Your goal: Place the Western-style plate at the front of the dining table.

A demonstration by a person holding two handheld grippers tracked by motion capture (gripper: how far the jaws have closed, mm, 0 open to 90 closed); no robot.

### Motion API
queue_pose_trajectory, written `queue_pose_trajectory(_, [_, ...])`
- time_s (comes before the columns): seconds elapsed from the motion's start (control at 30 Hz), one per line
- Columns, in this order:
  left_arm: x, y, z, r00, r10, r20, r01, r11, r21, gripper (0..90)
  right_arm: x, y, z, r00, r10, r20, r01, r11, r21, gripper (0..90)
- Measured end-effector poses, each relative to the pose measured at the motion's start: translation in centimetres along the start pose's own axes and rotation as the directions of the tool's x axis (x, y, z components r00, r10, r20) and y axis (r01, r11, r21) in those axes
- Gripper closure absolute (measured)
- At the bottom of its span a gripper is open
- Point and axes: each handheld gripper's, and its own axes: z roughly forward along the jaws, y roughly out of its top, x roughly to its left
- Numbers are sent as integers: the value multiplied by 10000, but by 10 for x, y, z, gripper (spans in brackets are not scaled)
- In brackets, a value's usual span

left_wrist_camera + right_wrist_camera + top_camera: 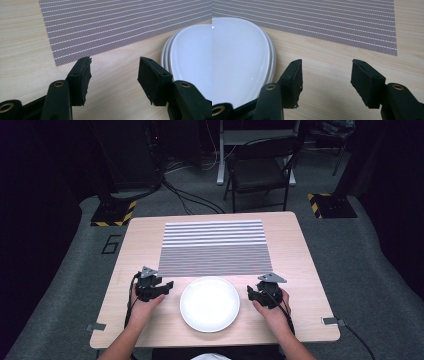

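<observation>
While both hands flank it, entries run as follows. Table (295, 270): pale wood, bearing all items. Placemat (215, 247): striped, beyond the plates, long axis across the table. Plates (210, 303): white, stacked, at the near edge between the grippers; both hands about equally near. Left gripper (113, 75): plates lie to its right, rim just beside one jaw; jaws partly apart, nothing between them. Right gripper (325, 76): plates to its left; jaws likewise parted, empty.
</observation>
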Motion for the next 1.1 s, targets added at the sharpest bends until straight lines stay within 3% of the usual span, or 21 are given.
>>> queue_pose_trajectory(0.1, [-2,2,-1,9998,-222,-12,222,9996,162,427,1,2,-5,9999,58,-135,-58,10000,-43,431])
queue_pose_trajectory(0.17, [-3,4,-3,9986,-482,237,476,9986,221,430,1,4,-8,10000,28,-68,-28,10000,8,434])
queue_pose_trajectory(0.23, [-8,7,-6,9992,-338,214,333,9992,221,438,3,7,-11,9999,-127,-111,127,9999,-16,450])
queue_pose_trajectory(0.37, [-14,9,-11,9975,-498,506,496,9988,42,459,7,9,-15,9994,-230,-269,226,9997,-117,469])
queue_pose_trajectory(0.53, [-23,11,-17,9979,-404,510,413,9990,-158,467,14,9,-17,9980,-186,-612,175,9997,-188,481])
queue_pose_trajectory(0.6, [-24,11,-17,9965,-457,700,466,9988,-117,469,18,9,-18,9969,-66,-785,52,9998,-186,490])
queue_pose_trajectory(0.83, [-23,4,-22,9896,-936,1089,968,9950,-247,502,24,6,-19,9966,-289,-766,270,9993,-261,534])
queue_pose_trajectory(1.1, [-25,-4,-20,9855,-876,1456,896,9960,-75,531,25,1,-14,9949,-87,-1007,80,9999,-67,520])
